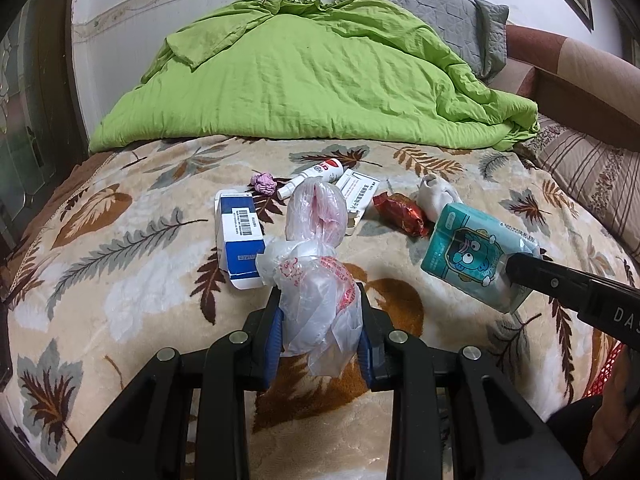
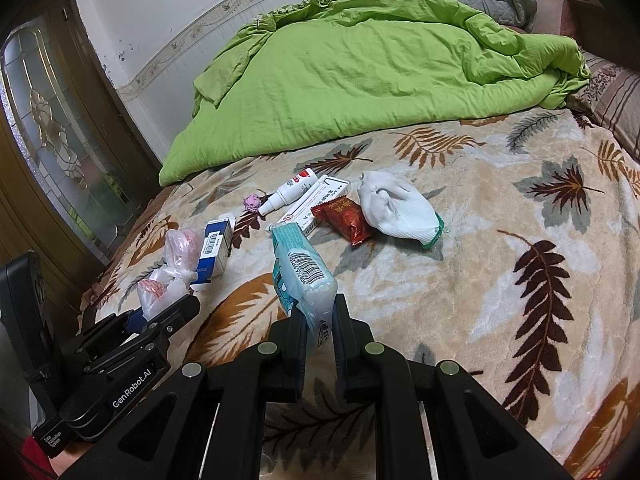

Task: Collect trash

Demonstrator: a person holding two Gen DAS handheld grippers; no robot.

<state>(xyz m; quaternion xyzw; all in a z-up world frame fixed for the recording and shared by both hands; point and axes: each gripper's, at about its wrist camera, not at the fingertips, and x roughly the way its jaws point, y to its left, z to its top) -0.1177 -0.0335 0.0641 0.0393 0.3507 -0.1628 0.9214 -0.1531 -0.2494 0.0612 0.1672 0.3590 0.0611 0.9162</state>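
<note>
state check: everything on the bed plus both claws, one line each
left claw: shut on plastic bag
right claw: shut on tissue pack
blue box: lying, end flap open
spray bottle: lying on its side
red wrapper: lying, loose
white glove: lying, loose

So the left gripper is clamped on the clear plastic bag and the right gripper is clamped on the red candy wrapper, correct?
Not quite. The left gripper does clamp the clear plastic bag, but the right gripper is shut on the teal tissue pack, as the right wrist view shows. The red candy wrapper lies on the leaf-print blanket, beside the white glove.
</note>
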